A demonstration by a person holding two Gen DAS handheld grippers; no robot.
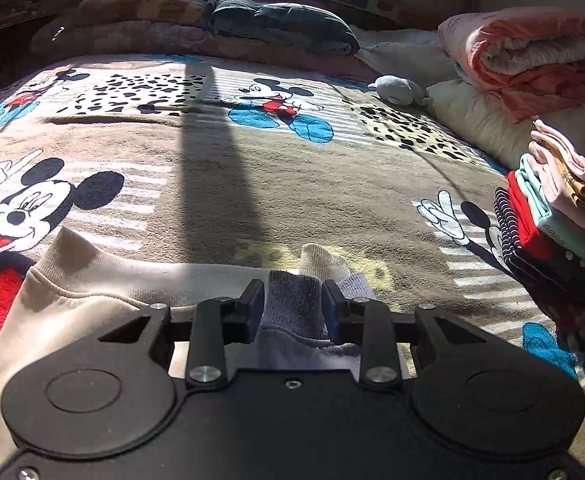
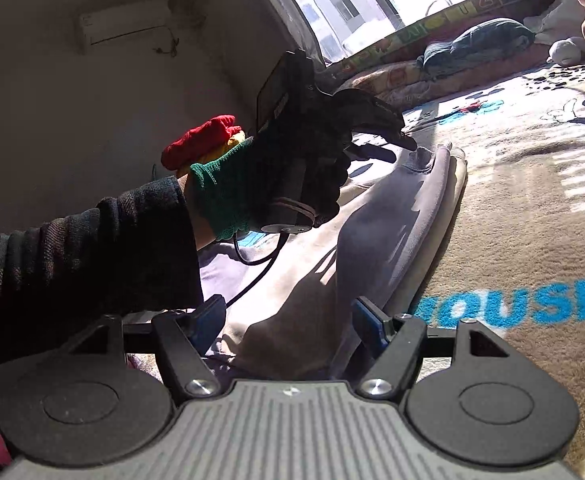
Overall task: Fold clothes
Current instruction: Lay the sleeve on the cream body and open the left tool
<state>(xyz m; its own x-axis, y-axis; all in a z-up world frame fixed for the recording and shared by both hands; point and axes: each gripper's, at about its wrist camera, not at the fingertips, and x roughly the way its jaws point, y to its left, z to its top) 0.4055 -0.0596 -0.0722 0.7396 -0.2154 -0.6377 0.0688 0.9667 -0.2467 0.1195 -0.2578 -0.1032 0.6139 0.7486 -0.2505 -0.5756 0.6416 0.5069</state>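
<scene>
Left claw (image 1: 292,300) around sweatshirt cuff (image 1: 294,304)

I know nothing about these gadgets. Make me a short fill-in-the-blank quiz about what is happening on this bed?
1. The left gripper is shut on the grey ____ of a sweatshirt.
2. The right gripper has its jaws ____ over the cloth.
3. The blanket under the sweatshirt shows a cartoon ____.
4. A stack of folded clothes lies at the ____ edge of the left camera's view.

Missing words: cuff; open; mouse; right
</scene>
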